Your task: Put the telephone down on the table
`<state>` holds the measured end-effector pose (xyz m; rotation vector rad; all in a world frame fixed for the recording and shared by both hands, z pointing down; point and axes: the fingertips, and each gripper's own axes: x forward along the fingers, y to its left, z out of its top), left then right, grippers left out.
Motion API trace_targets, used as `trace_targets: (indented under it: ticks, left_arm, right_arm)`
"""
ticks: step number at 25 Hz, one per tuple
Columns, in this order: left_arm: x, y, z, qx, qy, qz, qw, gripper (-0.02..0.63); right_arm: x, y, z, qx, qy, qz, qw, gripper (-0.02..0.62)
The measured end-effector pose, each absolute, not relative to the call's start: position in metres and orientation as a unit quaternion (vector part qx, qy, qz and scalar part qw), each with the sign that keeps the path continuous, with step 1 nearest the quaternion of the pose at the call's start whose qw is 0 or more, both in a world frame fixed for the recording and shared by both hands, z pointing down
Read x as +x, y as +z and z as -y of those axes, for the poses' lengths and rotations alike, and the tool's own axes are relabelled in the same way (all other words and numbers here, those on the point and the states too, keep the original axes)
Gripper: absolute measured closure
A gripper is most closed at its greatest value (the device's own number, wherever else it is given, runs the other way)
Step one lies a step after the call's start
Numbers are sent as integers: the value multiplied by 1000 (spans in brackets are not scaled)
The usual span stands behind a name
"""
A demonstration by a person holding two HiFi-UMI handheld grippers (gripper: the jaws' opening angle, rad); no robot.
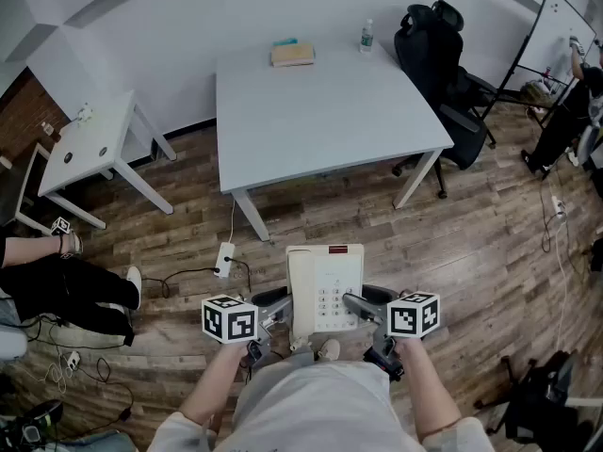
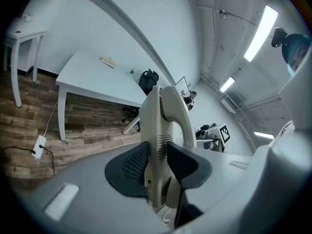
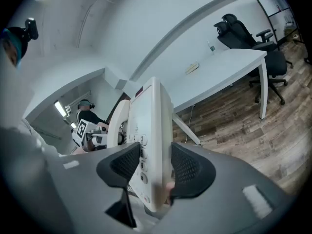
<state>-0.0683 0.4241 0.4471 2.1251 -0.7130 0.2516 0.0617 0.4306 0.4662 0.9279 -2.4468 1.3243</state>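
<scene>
I hold a cream desk telephone, with keypad and handset, in the air above the wooden floor, close to my body. My left gripper is shut on its left edge, by the handset. On the right edge, by the keypad, my right gripper is shut. In both gripper views the black pads press on the phone's body from either side. The big white table stands ahead of the phone, some way off.
A book and a water bottle sit at the table's far edge. A black office chair stands at its right, a small white table at the left. A power strip and cables lie on the floor. A person's legs show at the left.
</scene>
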Motion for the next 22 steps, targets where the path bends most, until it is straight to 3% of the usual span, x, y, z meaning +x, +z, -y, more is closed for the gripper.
trace_targets:
  ticks: [22]
  left_arm:
    - [-69, 451, -403, 847, 115, 285, 433, 471]
  right_arm:
    - [59, 472, -412, 313, 459, 826, 97, 383]
